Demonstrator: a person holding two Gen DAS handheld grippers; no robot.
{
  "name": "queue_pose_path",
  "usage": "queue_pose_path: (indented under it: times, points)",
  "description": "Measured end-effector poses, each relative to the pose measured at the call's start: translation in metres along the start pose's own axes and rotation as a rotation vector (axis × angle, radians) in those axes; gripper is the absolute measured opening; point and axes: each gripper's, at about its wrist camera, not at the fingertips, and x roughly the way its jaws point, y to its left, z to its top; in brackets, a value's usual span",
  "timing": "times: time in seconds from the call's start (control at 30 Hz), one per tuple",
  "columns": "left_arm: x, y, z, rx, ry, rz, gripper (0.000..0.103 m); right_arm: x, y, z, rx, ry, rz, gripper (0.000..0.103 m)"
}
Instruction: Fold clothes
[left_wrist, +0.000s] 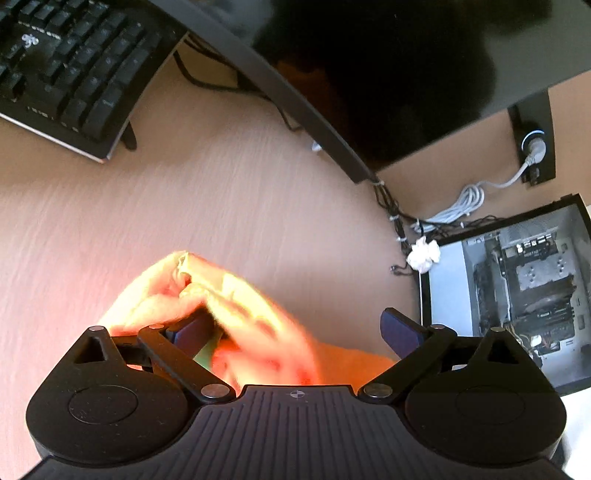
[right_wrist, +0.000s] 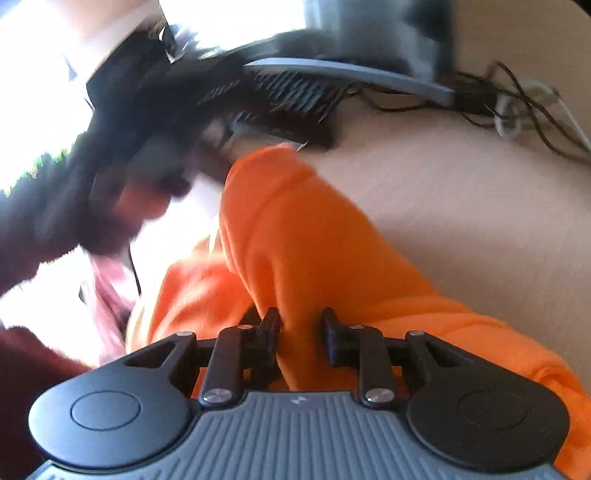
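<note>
Clearly, the orange garment was a soft, thick fleece-like cloth, bunched into a rounded ridge that ran away from the right gripper across the pale wood-grain bench. That gripper pointed steeply down, and its two dark fingers were drawn close together, pinching a fold of the orange cloth between them. More of the fabric spread out beneath the gripper's body on both sides, lying in loose rolls on the bench.

From the left wrist view, the same garment looked washed out and blurred, a crumpled peak rising from the bench just ahead of the left gripper. Its fingers stood spread wide; cloth lay between them and against the left-hand finger, but nothing was clamped. This gripper tilted downward at a gentler slope.

Farther back sat a black keyboard with blocky keys, the curved dark edge of a monitor, a tangle of thin black and white cables, a crumpled white wad of paper, and an open computer case showing metal parts. In the right wrist view, a blurred dark sleeve crossed the upper left.
</note>
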Motion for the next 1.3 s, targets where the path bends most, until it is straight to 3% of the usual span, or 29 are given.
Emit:
queue_pose_path:
  times: [0.07,0.13,0.17,0.23,0.37,0.43,0.53,0.63,0.7,0.83,0.9,0.97,1.07,1.2,1.3]
  points:
    - [0.0,-0.006,-0.003,0.026,0.015,0.02,0.099,0.003,0.023,-0.011,-0.066,-0.007,-0.065,0.028]
    - [0.001,-0.01,-0.01,0.089,0.039,0.081,0.095,0.001,0.035,-0.017,-0.054,-0.024,-0.103,0.028]
    - [0.002,-0.01,-0.015,0.126,0.056,0.114,0.08,-0.004,0.037,-0.02,-0.029,-0.036,-0.116,0.028]
    - [0.004,-0.01,-0.024,0.202,0.091,0.18,0.068,-0.023,0.037,-0.026,0.046,-0.073,-0.135,0.029]
    - [-0.002,0.0,-0.04,0.271,0.111,0.18,0.068,-0.083,0.024,-0.048,0.297,-0.191,-0.173,0.052]
    - [-0.005,0.002,-0.045,0.292,0.113,0.171,0.068,-0.107,0.012,-0.066,0.479,-0.247,-0.226,0.052]
    - [-0.009,0.002,-0.05,0.324,0.116,0.161,0.067,-0.122,-0.014,-0.09,0.714,-0.312,-0.225,0.052]
    - [-0.011,-0.002,-0.054,0.349,0.12,0.14,0.066,-0.099,-0.038,-0.094,0.917,-0.371,-0.164,0.052]
    - [-0.009,-0.002,-0.053,0.321,0.121,0.095,0.067,-0.084,-0.046,-0.094,0.956,-0.393,-0.154,0.052]
    - [0.002,0.008,-0.044,0.209,0.113,0.049,0.065,-0.054,-0.057,-0.079,0.821,-0.373,-0.205,0.048]
    - [0.011,0.009,-0.033,0.167,0.101,0.051,0.056,-0.035,-0.068,-0.068,0.764,-0.336,-0.219,0.03]
    - [0.018,-0.003,-0.019,0.178,0.072,0.062,0.04,-0.026,-0.077,-0.053,0.728,-0.329,-0.21,0.018]
    - [0.016,-0.026,0.003,0.227,0.013,0.055,0.028,-0.028,-0.084,-0.025,0.65,-0.354,-0.225,0.015]
    - [-0.012,-0.056,0.015,0.303,-0.072,-0.026,0.028,-0.061,-0.082,0.007,0.533,-0.448,-0.234,0.015]
    - [-0.035,-0.064,0.008,0.34,-0.097,-0.075,0.029,-0.088,-0.077,0.01,0.509,-0.496,-0.22,0.015]
